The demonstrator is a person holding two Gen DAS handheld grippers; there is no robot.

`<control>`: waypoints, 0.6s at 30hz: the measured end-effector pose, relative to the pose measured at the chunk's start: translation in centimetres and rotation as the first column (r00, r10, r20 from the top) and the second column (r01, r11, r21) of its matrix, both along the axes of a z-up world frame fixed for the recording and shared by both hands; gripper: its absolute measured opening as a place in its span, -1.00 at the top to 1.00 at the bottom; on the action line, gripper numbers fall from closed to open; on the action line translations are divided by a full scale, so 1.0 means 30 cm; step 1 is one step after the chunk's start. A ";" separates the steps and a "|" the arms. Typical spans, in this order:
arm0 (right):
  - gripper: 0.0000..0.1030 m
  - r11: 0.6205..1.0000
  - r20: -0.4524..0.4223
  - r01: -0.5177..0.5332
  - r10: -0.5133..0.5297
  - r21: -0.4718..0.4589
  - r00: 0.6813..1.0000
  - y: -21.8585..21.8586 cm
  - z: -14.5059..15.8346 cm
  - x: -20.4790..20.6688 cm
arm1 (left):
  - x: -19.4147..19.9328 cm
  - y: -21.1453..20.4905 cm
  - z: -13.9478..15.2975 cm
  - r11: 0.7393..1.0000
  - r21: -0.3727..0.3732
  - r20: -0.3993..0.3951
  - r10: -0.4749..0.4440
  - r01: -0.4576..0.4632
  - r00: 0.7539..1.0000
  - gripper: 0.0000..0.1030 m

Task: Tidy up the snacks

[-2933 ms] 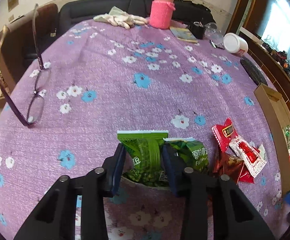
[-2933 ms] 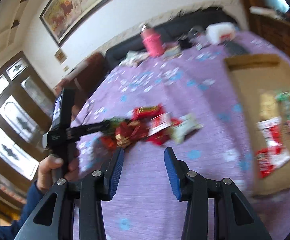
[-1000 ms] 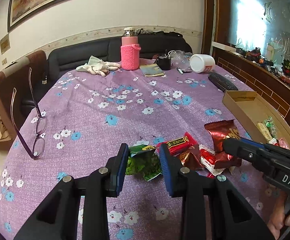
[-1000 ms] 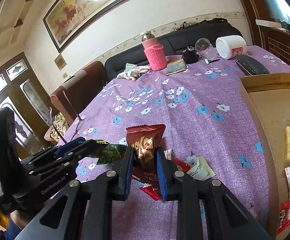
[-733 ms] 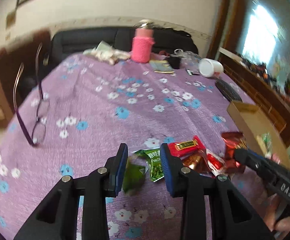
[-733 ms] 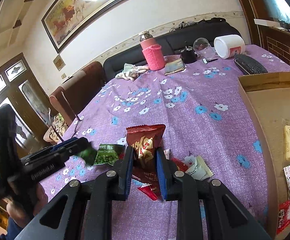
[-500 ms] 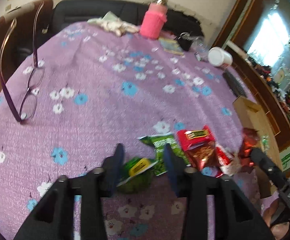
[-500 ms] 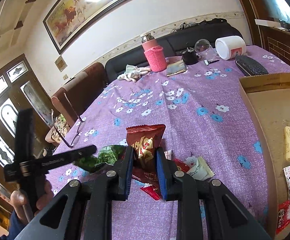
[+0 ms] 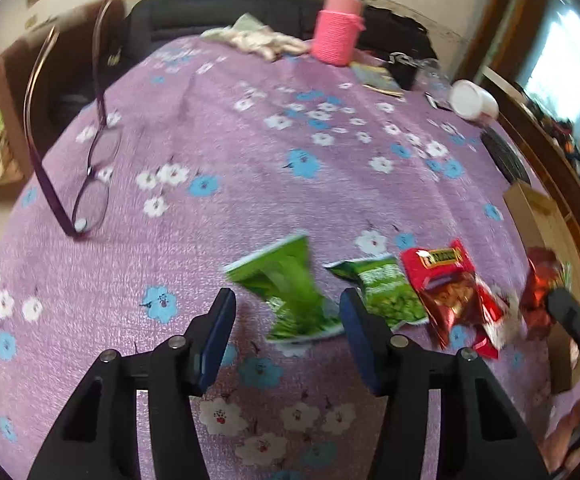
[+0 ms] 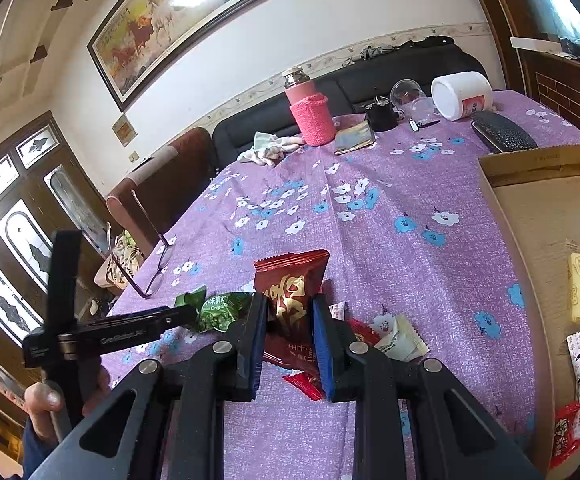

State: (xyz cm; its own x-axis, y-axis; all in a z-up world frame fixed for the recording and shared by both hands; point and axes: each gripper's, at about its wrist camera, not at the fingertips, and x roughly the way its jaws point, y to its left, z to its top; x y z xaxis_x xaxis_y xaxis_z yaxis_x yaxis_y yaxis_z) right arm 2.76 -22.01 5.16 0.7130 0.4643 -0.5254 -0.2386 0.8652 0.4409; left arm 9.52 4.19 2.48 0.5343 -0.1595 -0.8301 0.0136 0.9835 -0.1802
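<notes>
The left gripper [image 9: 288,312] stood wide apart, holding nothing, above a green packet [image 9: 286,284]; the right gripper [image 10: 288,334] clamped a dark-red packet [image 10: 290,284] near the table's [image 10: 370,216] near edge

Glossy foil snack packets [image 9: 450,292]; textured cloth tablecloth [image 9: 250,184]; matt cardboard box [image 10: 538,216].

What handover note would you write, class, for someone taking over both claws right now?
Left claw: open over a blurred green packet, not holding it.
Right claw: shut on the dark red packet.
On the purple cloth: a second green packet, a red packet, a pale wrapper.
Done: several snacks lie in the cardboard box.
Left: box the held packet, then the rest.
</notes>
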 end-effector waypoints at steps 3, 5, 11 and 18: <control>0.52 1.000 0.000 -0.009 0.009 -0.003 1.000 0.008 0.000 -0.001 | 0.029 0.023 -0.015 0.997 -0.067 -0.019 0.034 -0.035 0.999 -0.04; 0.52 1.000 0.002 -0.012 0.012 -0.006 1.000 0.013 0.000 -0.004 | 0.043 0.020 -0.017 0.997 -0.057 -0.005 0.043 -0.043 0.999 -0.04; 0.52 1.000 -0.005 -0.011 0.011 0.001 1.000 0.007 -0.005 -0.001 | 0.062 -0.049 -0.037 0.999 0.036 0.026 0.013 -0.014 1.000 0.28; 0.52 1.000 0.001 -0.009 0.009 0.003 1.000 0.005 -0.003 -0.002 | 0.014 -0.043 0.000 0.997 0.067 0.099 0.020 -0.026 0.995 0.37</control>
State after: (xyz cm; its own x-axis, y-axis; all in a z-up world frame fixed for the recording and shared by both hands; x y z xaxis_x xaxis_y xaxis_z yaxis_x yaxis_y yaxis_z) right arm 2.69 -21.86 5.09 0.7090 0.4721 -0.5238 -0.2466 0.8619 0.4430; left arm 9.95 2.89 2.47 0.6167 -0.0910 -0.7819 0.0052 0.9937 -0.1116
